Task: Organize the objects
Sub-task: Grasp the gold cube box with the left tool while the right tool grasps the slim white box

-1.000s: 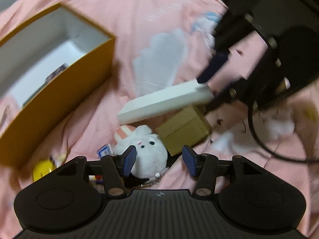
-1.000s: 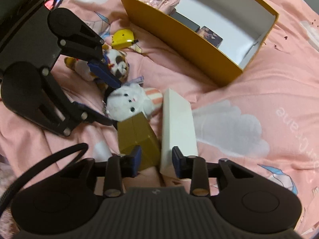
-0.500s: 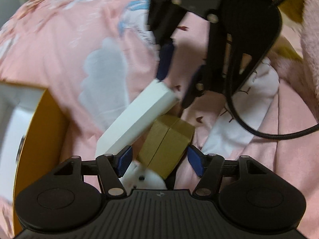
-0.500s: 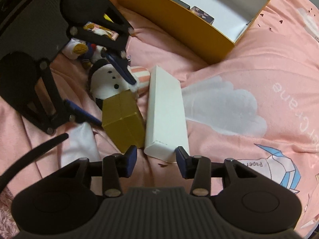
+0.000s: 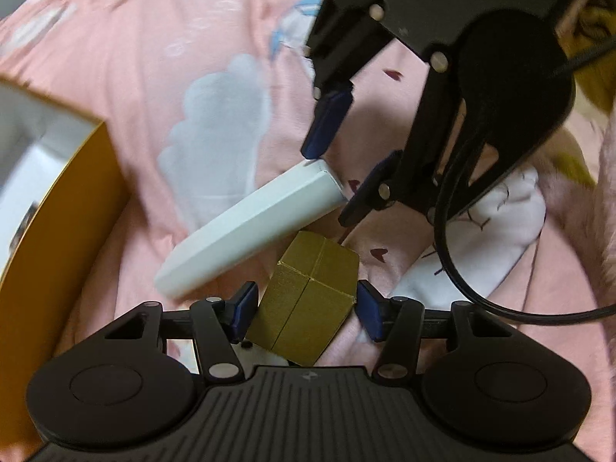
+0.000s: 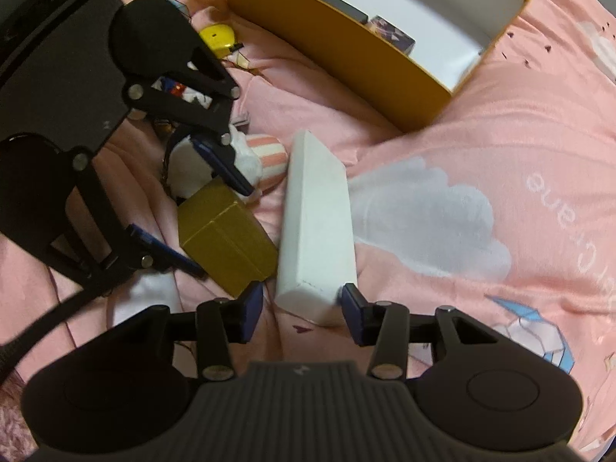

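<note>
A small gold box [image 5: 308, 300] lies on the pink bedsheet between the fingers of my open left gripper [image 5: 306, 308]; it also shows in the right wrist view [image 6: 227, 238]. A long white box [image 6: 315, 227] lies beside it, its near end between the fingers of my open right gripper [image 6: 302, 306]; the left wrist view shows it too [image 5: 250, 231]. An open orange box [image 6: 346, 50] with a white inside stands beyond, holding a few small items.
A white plush toy [image 6: 246, 158] with a striped ear lies behind the gold box. A yellow toy [image 6: 217, 38] and other small items lie past the left gripper [image 6: 184, 231]. A black cable [image 5: 481, 288] trails from the right gripper. The orange box wall [image 5: 57, 231] is at the left.
My left gripper has swung round and moved in, so the gold box now sits between its fingers. My right gripper has opened wider and moved up to the white box's end.
</note>
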`<action>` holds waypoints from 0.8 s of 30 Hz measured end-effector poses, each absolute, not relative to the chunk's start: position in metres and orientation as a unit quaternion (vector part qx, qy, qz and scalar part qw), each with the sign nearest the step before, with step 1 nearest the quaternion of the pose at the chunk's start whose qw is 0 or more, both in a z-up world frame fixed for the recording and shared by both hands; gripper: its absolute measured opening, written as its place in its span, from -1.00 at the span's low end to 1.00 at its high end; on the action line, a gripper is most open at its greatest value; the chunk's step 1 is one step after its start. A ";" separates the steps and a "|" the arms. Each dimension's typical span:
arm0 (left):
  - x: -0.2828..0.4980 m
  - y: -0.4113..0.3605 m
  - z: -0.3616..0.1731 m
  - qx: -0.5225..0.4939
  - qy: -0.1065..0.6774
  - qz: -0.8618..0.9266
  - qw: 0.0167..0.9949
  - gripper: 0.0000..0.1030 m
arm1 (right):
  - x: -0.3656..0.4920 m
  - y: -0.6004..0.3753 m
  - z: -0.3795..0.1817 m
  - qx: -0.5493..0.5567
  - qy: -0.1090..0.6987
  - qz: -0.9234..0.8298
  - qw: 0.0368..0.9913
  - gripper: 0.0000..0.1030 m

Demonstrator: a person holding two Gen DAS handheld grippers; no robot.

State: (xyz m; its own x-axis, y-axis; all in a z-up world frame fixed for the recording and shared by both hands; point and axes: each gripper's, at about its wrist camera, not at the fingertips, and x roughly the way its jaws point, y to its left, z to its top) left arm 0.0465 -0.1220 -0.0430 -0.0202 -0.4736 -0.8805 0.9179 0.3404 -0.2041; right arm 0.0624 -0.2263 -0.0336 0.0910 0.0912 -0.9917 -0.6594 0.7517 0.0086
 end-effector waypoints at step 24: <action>0.105 -0.005 -0.004 -0.016 0.510 -0.325 0.797 0.13 | 0.111 -0.147 -0.097 -0.337 0.640 0.230 0.651 -0.10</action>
State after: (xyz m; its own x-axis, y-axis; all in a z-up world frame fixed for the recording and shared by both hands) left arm 0.1046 -0.0049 -0.0042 0.2697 -0.5334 -0.8017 0.5011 0.7887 -0.3562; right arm 0.1110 -0.1472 -0.0972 0.0736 -0.1320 -0.9885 -0.7310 0.6672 -0.1436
